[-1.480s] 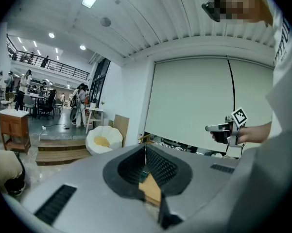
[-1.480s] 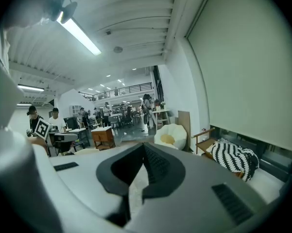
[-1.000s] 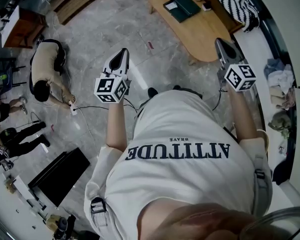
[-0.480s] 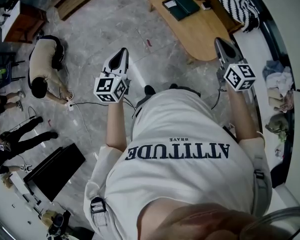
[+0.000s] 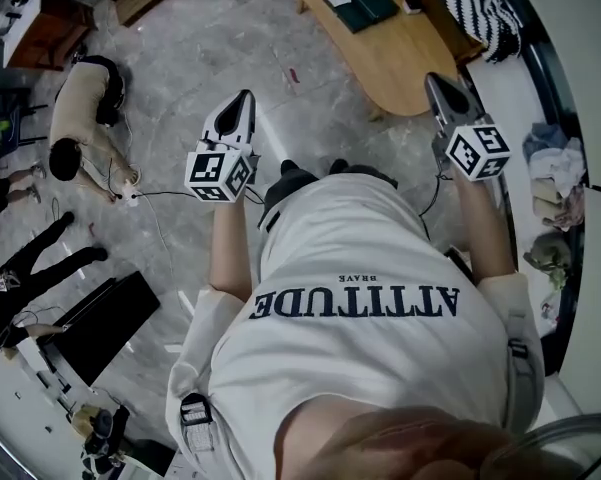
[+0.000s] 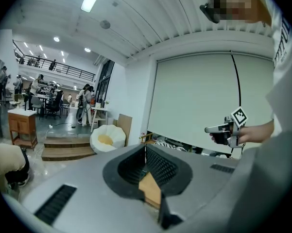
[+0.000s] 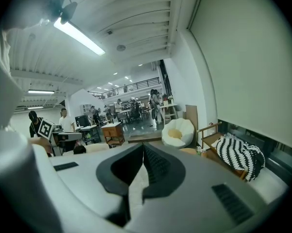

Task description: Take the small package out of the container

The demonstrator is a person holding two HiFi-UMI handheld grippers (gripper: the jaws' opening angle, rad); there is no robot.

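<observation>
The left claw point(image 5: 246, 98) and the right claw point(image 5: 433, 79) are both closed tight with nothing between their jaws, held out over the marble floor point(image 5: 200, 48). A dark flat case point(image 5: 360, 1) lies on the far wooden bench point(image 5: 405, 63). The small package cannot be made out.

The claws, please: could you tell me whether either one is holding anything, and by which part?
Nothing is held. The left claw and the right claw are both shut, with nothing between their jaws.

Two tools, left tool point(image 5: 244, 100) and right tool point(image 5: 433, 81); one wooden table point(image 5: 405, 53); one striped throw point(image 5: 477, 10); one beanbag point(image 6: 107, 139)
</observation>
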